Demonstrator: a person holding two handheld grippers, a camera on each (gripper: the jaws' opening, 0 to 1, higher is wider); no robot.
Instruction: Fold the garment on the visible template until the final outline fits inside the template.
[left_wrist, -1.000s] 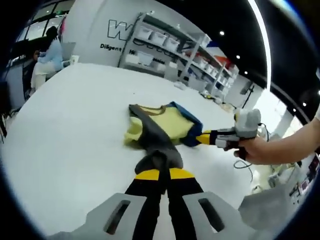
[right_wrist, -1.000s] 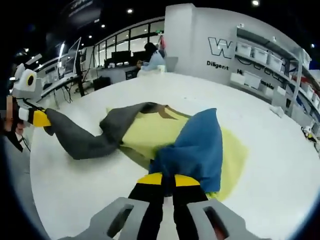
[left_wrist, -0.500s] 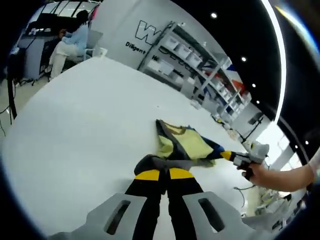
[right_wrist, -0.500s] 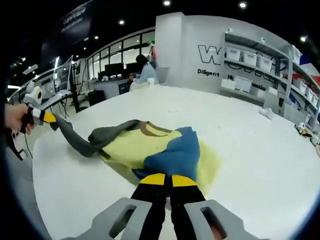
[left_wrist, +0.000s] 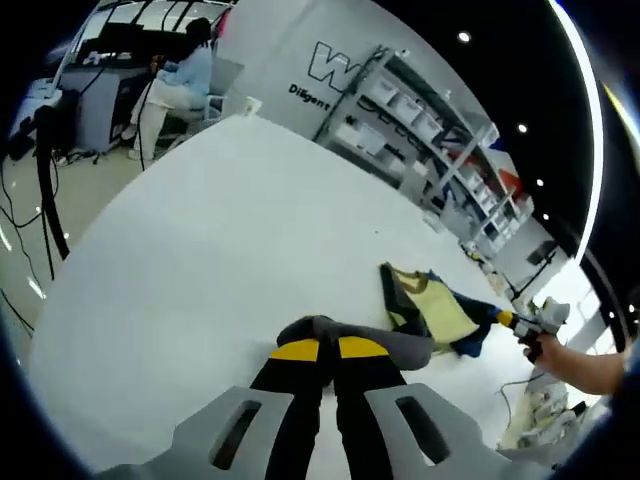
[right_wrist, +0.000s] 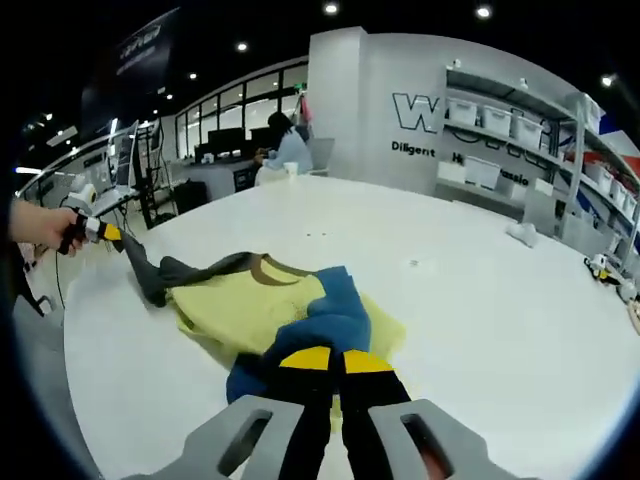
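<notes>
Garment (right_wrist: 270, 305) between both claws

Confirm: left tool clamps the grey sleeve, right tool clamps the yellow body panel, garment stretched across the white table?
Not quite. The right tool clamps the blue sleeve, not the yellow body panel, as the right gripper view shows. The left tool does clamp the grey sleeve over the white table.

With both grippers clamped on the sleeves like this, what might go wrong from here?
1. The left gripper stretches the grey sleeve toward the table edge; more pull may drag the garment off.
2. The blue sleeve sits bunched at the right gripper, so the fold may come out lumpy.
3. No template outline is discernible on the white table, so fit is hard to judge.
</notes>
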